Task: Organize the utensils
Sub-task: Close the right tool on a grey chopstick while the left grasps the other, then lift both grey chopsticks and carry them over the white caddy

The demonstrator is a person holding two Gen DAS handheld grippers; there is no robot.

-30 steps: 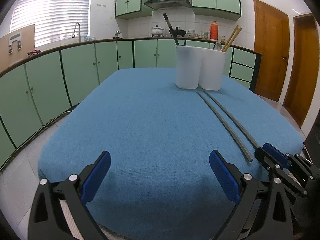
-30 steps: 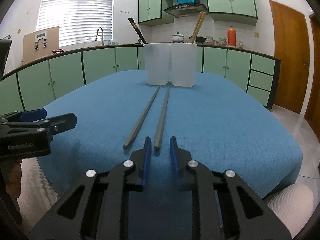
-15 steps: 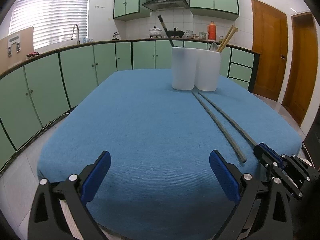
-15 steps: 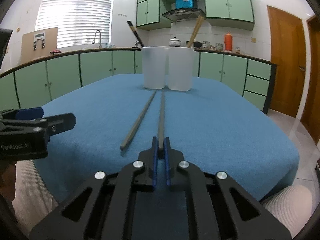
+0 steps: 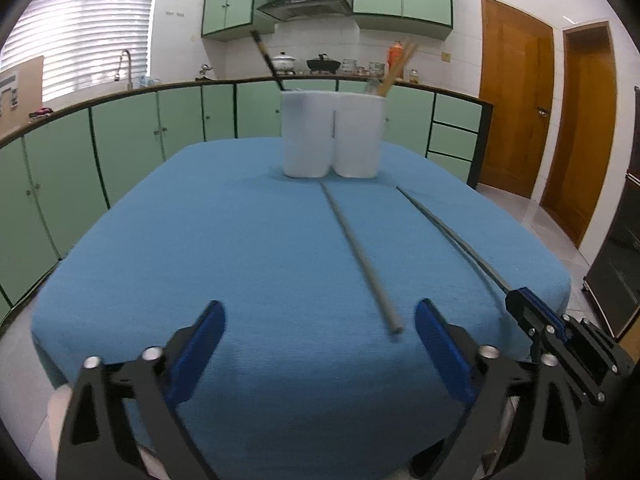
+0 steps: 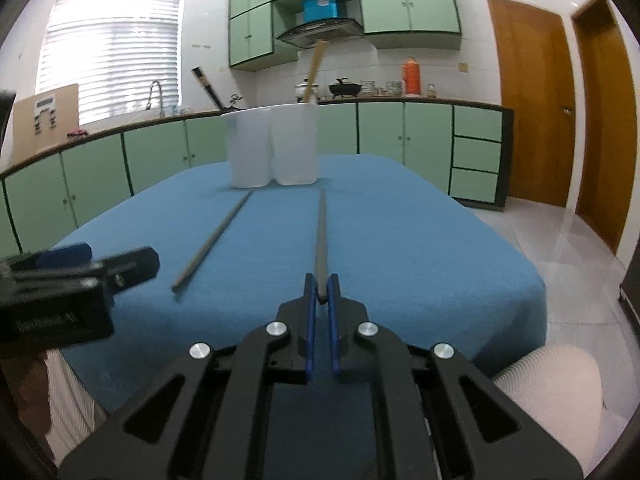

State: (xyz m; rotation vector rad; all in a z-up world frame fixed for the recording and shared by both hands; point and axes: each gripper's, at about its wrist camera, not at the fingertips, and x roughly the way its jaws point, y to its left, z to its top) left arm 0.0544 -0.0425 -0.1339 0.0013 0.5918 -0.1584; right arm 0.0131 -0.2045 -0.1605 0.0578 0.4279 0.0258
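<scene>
Two long grey chopsticks lie on the blue tablecloth. My right gripper is shut on the near end of the right chopstick, which points at the white holders. The left chopstick lies free, and its near end sits between my left gripper's fingers, close to the right pad. Those jaws are closing and neither pad touches it. The twin white holders stand at the table's far side with a dark-handled utensil and wooden chopsticks in them. The left wrist view shows the right gripper holding its chopstick.
The table's front edge runs just under both grippers. Green cabinets and a counter curve behind the table. Wooden doors stand at the right. A person's striped sleeve and knee show at the bottom of the right wrist view.
The right gripper has closed on the right chopstick's near end and swung it away from the other one. The left gripper has moved right, to the free chopstick's end, and its jaws have narrowed.
</scene>
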